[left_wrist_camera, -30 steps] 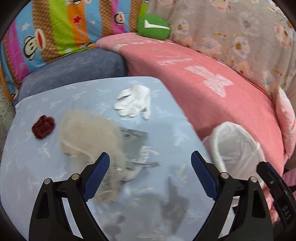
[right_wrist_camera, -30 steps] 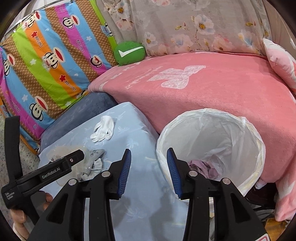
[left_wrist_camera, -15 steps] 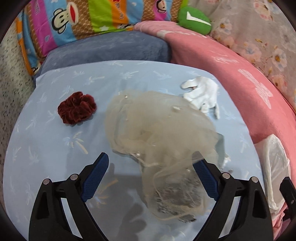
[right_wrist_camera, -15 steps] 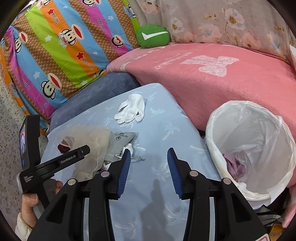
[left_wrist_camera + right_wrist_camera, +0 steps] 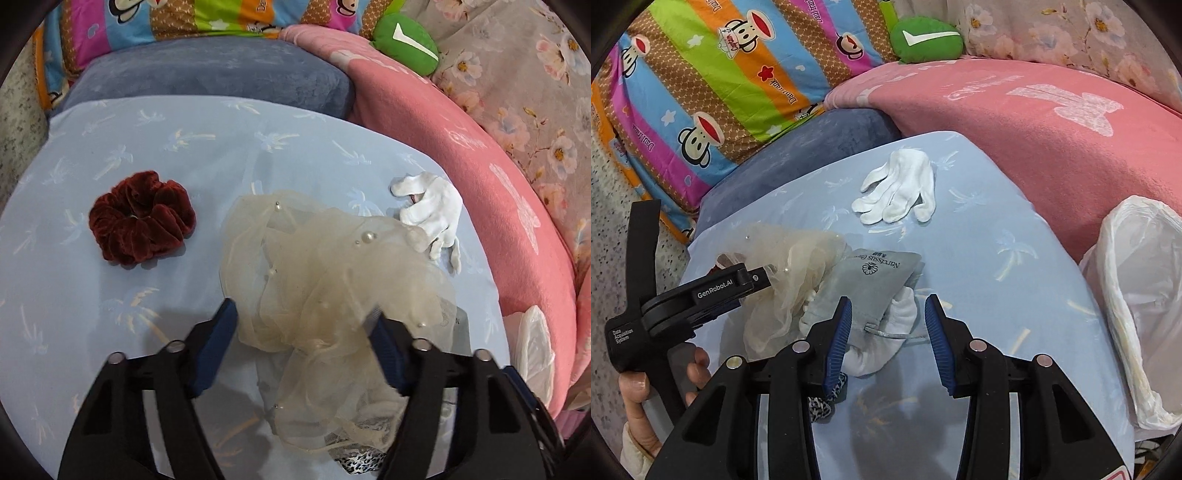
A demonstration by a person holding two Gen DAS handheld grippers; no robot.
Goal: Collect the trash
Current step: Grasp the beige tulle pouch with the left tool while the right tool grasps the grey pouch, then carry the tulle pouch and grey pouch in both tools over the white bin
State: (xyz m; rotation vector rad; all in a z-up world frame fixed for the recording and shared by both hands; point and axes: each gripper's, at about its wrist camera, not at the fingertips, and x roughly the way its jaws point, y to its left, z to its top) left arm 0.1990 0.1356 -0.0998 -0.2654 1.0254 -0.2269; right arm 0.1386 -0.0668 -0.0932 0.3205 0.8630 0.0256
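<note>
A sheer beige tulle cloth with pearls (image 5: 325,273) lies crumpled on the light blue table (image 5: 110,155). My left gripper (image 5: 303,332) is open with its fingers on either side of the cloth's near part, one pad behind the fabric. It shows in the right wrist view (image 5: 764,280) beside the cloth (image 5: 798,266). A grey pouch (image 5: 871,284) and white cloth (image 5: 886,332) lie under it. My right gripper (image 5: 886,325) is open just above the pouch. A white glove (image 5: 901,188) and a dark red scrunchie (image 5: 140,221) lie apart.
A bin with a white liner (image 5: 1141,295) stands at the table's right edge. A pink blanket (image 5: 1034,110), a blue cushion (image 5: 207,74), a striped monkey pillow (image 5: 720,74) and a green cushion (image 5: 927,37) surround the table. A leopard-print scrap (image 5: 823,402) lies near me.
My left gripper has moved forward and down onto the tulle cloth, its fingers now narrower around it. My right gripper has swung left from the bin toward the grey pouch.
</note>
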